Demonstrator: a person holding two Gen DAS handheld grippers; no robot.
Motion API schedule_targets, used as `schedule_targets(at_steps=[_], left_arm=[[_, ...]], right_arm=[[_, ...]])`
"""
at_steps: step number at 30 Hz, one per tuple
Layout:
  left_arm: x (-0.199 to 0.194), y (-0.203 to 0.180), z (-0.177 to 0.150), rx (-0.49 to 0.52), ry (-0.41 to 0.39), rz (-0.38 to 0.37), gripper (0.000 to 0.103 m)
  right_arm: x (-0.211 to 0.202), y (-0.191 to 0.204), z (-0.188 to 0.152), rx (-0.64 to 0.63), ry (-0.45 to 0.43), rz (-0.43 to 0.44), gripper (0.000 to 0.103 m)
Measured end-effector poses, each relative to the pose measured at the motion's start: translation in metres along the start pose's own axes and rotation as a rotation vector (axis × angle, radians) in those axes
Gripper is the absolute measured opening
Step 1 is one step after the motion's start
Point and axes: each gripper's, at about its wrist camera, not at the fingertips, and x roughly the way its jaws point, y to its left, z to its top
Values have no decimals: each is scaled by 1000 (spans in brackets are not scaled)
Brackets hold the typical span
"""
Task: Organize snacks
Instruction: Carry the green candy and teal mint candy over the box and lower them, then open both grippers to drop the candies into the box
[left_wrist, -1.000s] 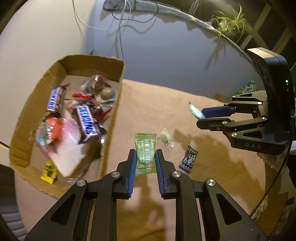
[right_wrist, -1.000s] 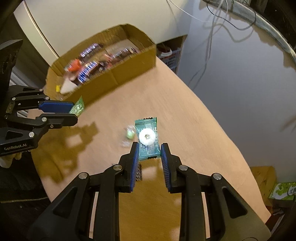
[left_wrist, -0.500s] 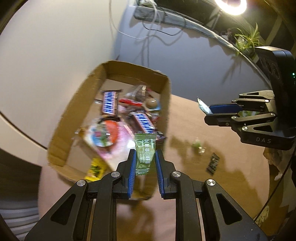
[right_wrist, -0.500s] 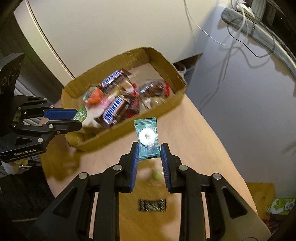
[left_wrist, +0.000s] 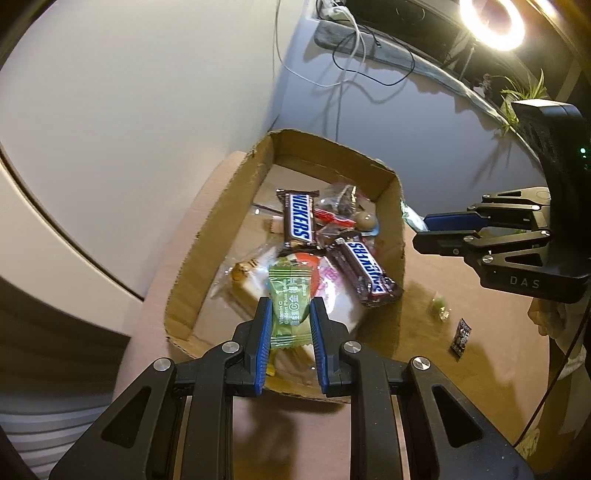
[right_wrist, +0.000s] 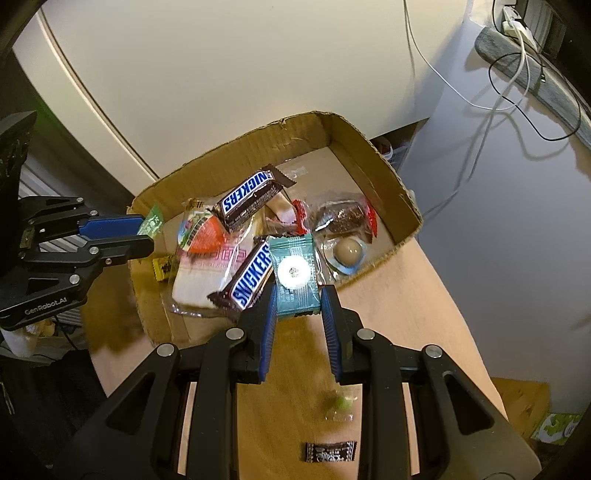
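My left gripper (left_wrist: 289, 314) is shut on a green candy packet (left_wrist: 288, 306) and hangs over the near end of the cardboard box (left_wrist: 221, 206). My right gripper (right_wrist: 298, 299) is shut on a teal candy packet (right_wrist: 295, 273) above the box's (right_wrist: 373, 166) near wall. Each gripper shows in the other's view, the right gripper (left_wrist: 428, 236) beside the box's right wall and the left gripper (right_wrist: 146, 236) at its left end. Inside lie two Snickers bars (left_wrist: 299, 219) (left_wrist: 365, 267), a clear-wrapped pastry (right_wrist: 207, 269), a chocolate ball (right_wrist: 349, 251) and other wrapped sweets.
On the brown table (left_wrist: 461, 387) outside the box lie a small green wrapped candy (left_wrist: 439, 308) (right_wrist: 341, 404) and a black sachet (left_wrist: 461, 338) (right_wrist: 328, 451). Cables hang down the wall (left_wrist: 332, 74) behind. A ring light (left_wrist: 491, 22) glares at the top right.
Both grippers have carried their packets across the table toward the box. They now hang over it, while the loose candies have dropped behind.
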Motion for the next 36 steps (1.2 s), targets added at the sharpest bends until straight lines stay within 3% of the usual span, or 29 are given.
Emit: schedule_targets(at_steps=[23,24,26,30,32,36], left_arm=[[2,6,11,-5,-11,8,20],[2,6,12,-5,-10,11,22],[3,6,12,-5,-11,14,30],[3,5,13,3,-14,17,42],[4,4,14,9,-12,20,46],[4,2,14,11,-12,20,47]], right_arm=[[15,0,26,10,-5,-17,27],[15,-1,27,12,-6,-19,29],[14,-1,27,13,-9,-21,43],[10,-3,26,23,-24,-33,58],[9,-5,25,34,-31,-44,71],[3,-11,23,59,-40,-45,76]])
